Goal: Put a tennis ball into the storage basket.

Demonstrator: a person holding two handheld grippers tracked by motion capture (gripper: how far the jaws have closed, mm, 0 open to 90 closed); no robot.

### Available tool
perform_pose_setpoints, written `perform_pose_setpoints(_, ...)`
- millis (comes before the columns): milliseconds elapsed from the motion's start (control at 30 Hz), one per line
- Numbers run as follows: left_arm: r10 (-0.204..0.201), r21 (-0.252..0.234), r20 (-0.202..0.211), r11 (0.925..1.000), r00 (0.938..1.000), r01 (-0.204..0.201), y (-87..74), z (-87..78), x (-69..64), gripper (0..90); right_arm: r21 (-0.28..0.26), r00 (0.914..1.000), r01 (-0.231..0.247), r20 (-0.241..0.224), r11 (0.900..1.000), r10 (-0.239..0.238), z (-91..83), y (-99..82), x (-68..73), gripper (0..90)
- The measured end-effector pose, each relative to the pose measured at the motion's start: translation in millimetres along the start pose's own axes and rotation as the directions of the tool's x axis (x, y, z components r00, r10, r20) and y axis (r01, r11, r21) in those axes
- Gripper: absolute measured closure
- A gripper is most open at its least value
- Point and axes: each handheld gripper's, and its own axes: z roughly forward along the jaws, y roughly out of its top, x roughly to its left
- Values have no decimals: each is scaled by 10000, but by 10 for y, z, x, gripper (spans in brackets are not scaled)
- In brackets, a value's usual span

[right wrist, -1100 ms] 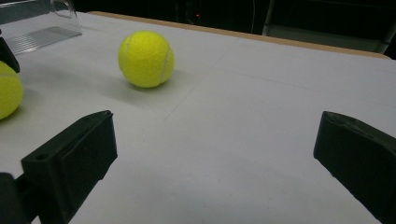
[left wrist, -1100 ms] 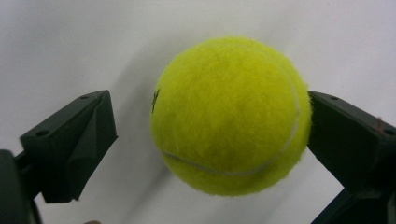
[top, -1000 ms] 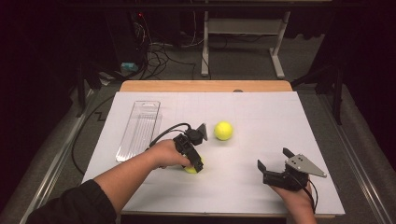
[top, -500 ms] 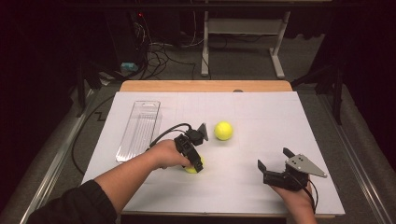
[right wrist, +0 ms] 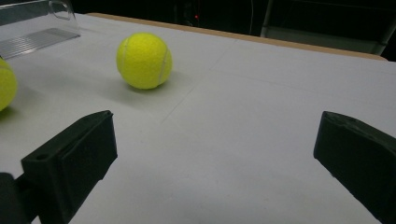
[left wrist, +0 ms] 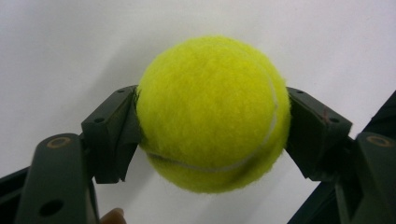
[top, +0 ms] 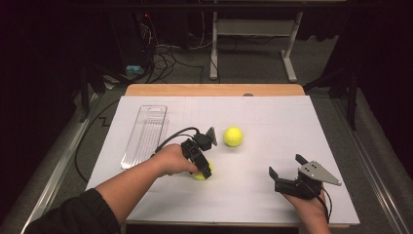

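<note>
Your left gripper has just closed its jaws on the near tennis ball, which sits on the white sheet. The clear tray lies up and to the left of it, long axis running away from you. Your right gripper waits wide open and empty.

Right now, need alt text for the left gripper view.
A yellow tennis ball sits clamped between the black pads of the left tongs, which press on its left and right sides. Behind it is a plain white table surface.
</note>
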Motion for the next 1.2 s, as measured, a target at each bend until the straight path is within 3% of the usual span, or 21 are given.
perform_pose_setpoints(67,194,82,-47,9998,9998,-194,-2,-52,12,269,12,10000,11,10,10000,-11,1,1,2,0)
perform_pose_setpoints(300,33,14,46,10000,10000,-33,-21,-151,21,269,-15,10000,30,5,10000,-30,-1,3,3,0)
perform_pose_setpoints(433,131,77,-201,9999,9997,-129,-29,-211,31,269,-14,10000,17,-11,10000,-17,-1,3,7,0)
perform_pose_setpoints(567,-83,-115,-390,9999,9992,79,-35,-280,33,269,-13,10000,14,0,10000,-14,-3,2,4,0)
perform_pose_setpoints(1200,-11,-138,-726,9999,9974,1,-107,-573,59,270,13,10000,16,-32,10000,-16,-1,0,8,0)
